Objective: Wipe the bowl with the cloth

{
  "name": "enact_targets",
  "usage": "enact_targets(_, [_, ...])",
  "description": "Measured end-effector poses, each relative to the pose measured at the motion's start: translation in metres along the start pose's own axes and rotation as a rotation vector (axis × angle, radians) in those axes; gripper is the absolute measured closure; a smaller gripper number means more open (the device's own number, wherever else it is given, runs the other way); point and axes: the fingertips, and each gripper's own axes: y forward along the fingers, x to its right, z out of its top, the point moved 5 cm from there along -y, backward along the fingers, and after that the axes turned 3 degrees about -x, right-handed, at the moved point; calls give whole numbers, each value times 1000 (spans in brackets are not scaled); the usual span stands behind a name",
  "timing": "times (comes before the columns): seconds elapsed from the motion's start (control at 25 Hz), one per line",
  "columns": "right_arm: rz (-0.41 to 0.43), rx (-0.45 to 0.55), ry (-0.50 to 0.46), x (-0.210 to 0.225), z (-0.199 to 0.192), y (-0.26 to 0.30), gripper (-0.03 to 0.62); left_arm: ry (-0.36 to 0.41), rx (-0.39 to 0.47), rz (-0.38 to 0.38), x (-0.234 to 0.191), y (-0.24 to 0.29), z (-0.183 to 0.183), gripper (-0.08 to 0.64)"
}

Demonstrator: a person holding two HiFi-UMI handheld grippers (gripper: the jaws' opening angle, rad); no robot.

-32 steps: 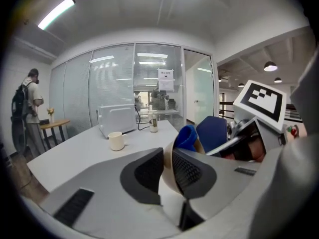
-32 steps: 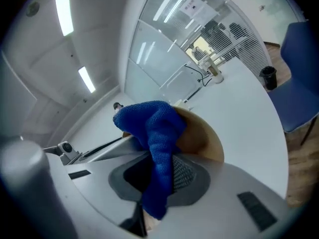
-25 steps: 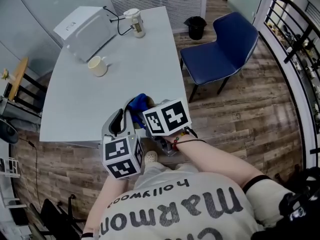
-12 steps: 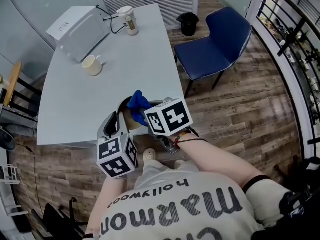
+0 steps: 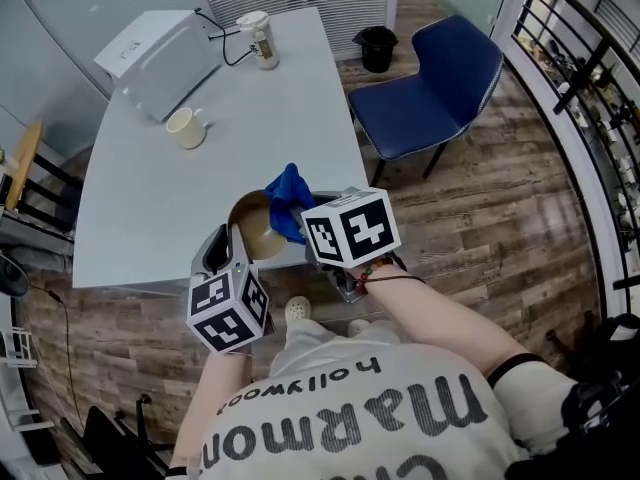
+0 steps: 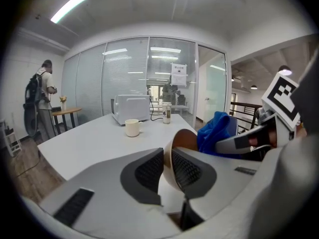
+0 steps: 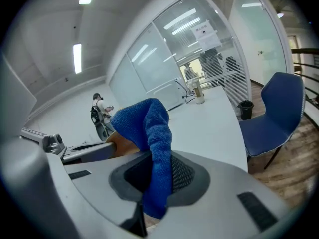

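Note:
A tan bowl (image 5: 252, 232) hangs tilted over the table's near edge. My left gripper (image 5: 232, 246) has the bowl's rim (image 6: 167, 169) between its pads, which press on it, and its jaws are closing. The bowl's brown inside (image 6: 185, 140) faces the right gripper. My right gripper (image 5: 300, 226) is shut on a blue cloth (image 5: 288, 200), which stands bunched above its jaws (image 7: 154, 148). The cloth lies against the bowl's right edge (image 6: 217, 131). In the right gripper view the bowl (image 7: 121, 146) shows just behind the cloth.
The grey table (image 5: 200, 178) carries a white appliance (image 5: 160, 58), a cream mug (image 5: 187, 128) and a tall lidded cup (image 5: 258, 38) at its far end. A blue chair (image 5: 440, 88) and a black bin (image 5: 377, 48) stand to the right. A person (image 6: 41, 98) stands far off.
My right gripper has shifted right with the cloth, which now sits at the bowl's right edge. The left gripper has dropped slightly left, and more of the bowl's inside shows.

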Motion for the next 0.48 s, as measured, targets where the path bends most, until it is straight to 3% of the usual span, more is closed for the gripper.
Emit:
enact_targets(0.12, [18,46,2,-1,10,-8,528,-13,-7,25,-7,-2,-1,514])
enact_targets(0.24, [78,140,-54,-18,25,-27,528,-22,-7,32,-6,-1,-2,538])
enact_targets(0.36, [237,251,-7,-46,40,-45,528,-26,5,34,-5,-2,0,546])
enact_targets(0.48, [352,235,59,-68,36,-41,528,-38,33,20,-2,-5,6,546])
